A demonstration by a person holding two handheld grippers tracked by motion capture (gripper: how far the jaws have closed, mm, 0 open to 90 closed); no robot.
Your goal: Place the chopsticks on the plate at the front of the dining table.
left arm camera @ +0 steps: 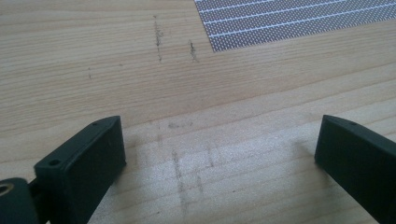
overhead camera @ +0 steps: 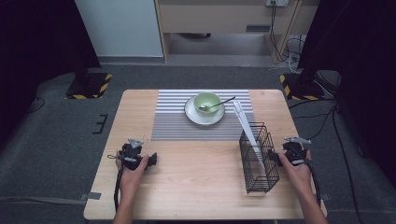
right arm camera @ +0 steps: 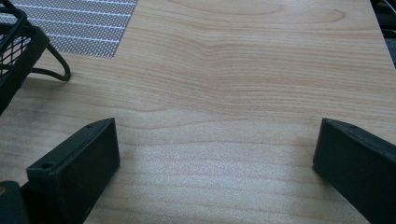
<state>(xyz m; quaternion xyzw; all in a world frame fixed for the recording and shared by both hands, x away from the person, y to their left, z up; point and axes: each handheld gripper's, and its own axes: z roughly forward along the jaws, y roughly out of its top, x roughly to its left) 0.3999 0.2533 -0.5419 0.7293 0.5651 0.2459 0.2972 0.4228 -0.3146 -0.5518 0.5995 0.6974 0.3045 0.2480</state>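
Observation:
A green bowl [overhead camera: 207,101] with a dark-handled spoon [overhead camera: 217,104] in it stands on a white plate [overhead camera: 192,114], on a striped grey placemat [overhead camera: 175,121] at the back of the wooden table [overhead camera: 196,186]. A black wire basket [overhead camera: 258,158] at the right holds a long white utensil [overhead camera: 246,126] leaning out toward the bowl. My left gripper [overhead camera: 153,159] rests on the table's left side, open, with bare wood between its jaws [left arm camera: 219,144]. My right gripper [overhead camera: 274,158] sits just right of the basket, open over bare wood [right arm camera: 217,144].
The mat's corner [left arm camera: 299,23] lies ahead of the left gripper. The basket's wire edge [right arm camera: 18,51] and the mat [right arm camera: 79,28] are at the upper left of the right gripper view. Grey floor, stand bases and cables surround the table.

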